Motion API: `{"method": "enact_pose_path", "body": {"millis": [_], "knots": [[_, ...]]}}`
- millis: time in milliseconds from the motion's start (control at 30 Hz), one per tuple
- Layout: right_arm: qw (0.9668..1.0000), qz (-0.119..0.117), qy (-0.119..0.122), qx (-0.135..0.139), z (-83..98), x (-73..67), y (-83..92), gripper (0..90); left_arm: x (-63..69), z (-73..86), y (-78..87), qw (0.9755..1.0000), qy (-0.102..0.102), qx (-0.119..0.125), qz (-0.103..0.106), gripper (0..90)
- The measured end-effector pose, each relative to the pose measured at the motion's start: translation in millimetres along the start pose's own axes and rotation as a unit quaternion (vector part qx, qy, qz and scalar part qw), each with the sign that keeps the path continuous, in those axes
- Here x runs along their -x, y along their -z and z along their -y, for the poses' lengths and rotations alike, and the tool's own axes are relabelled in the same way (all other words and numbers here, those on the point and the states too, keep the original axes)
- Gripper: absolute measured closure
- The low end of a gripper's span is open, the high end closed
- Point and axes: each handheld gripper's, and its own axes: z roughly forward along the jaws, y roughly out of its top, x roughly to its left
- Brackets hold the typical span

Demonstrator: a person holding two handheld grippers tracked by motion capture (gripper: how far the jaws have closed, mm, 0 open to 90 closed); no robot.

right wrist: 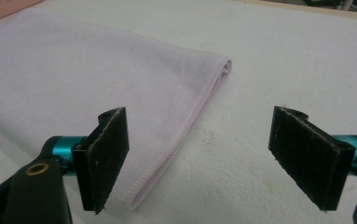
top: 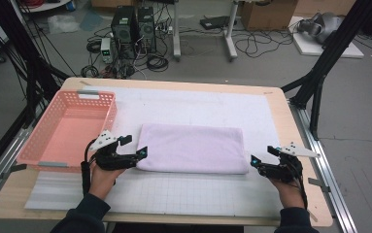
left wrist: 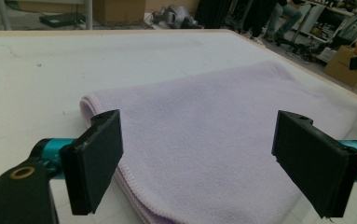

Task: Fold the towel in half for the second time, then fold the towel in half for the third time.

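- The folded lilac towel lies flat on the white gridded mat, about mid-table, long side running across in front of me.
- It is folded into layers; the hemmed edges stack at its 2 short ends, as my left tongs' view and my right tongs' view both show close up.
- My left tongs sit at the towel's left near corner, tips just at its edge. The jaws are spread wide, and nothing is pinched; the towel lies beyond and between them without the pads pressing on it.
- My right tongs are just off the towel's right near corner, also spread wide and holding nothing. From their own camera, the towel's hem runs past the left pad, and bare mat lies between the 2 pads.
- To the left of the towel stands a pink plastic basket, close to my left hand but apart from the towel.
- Nothing lies on the mat between either pair of tongs and the towel.
- The mat covers a wooden table. Beyond it, on the floor, are 2 computer towers and loose cables.
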Motion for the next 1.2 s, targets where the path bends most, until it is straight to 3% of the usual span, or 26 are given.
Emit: {"method": "enact_pose_path", "body": {"millis": [167, 867, 1200], "knots": [[0.9998, 0.012, 0.012, 0.014, -1.2, -2.3, -1.3, 18.1, -3.0, 1.0, -0.9, 1.0, -0.002, -0.004, -0.004, 18.6], [0.9995, 0.027, 0.019, 0.004, 1.6, -1.7, -1.7, 18.0, -2.1, 0.2, -2.4, 1.0, 0.005, -0.006, -0.003, 18.5], [0.9994, 0.029, 0.019, 0.002, 1.2, -1.6, -3.8, 18.0, -2.7, 3.0, -2.3, 0.9993, 0.017, -0.029, -0.013, 19.0]]}}
